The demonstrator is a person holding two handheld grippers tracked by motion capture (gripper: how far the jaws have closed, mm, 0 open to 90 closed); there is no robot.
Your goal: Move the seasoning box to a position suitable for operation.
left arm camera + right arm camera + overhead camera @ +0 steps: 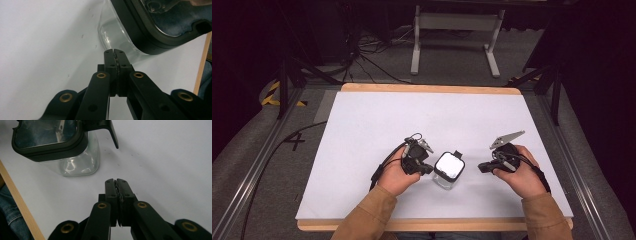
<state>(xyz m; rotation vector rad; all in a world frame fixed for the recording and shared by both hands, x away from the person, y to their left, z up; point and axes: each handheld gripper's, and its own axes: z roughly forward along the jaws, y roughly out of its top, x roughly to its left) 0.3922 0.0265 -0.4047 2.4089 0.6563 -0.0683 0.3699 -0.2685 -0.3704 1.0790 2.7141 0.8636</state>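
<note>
While both pairs of fingers are closed, the jar [448, 170] stands between them
Left gripper [426, 168] nearly touches its glass wall; right gripper [482, 167] lies farther off

A lab or recording studio set up for filming handwork: a wooden board under a white sheet [422, 125] serves as the surface, framed by metal rails [259, 160] on a grey carpeted floor. Black drapes darken the room behind. Loose cables [362, 55] run across the floor near a white metal stand [457, 35]. Yellow-and-black hazard tape [272, 92] marks the foot of a black tripod leg [282, 85], and a figure 4 in black tape [294, 141] sits beside the surface.
</note>
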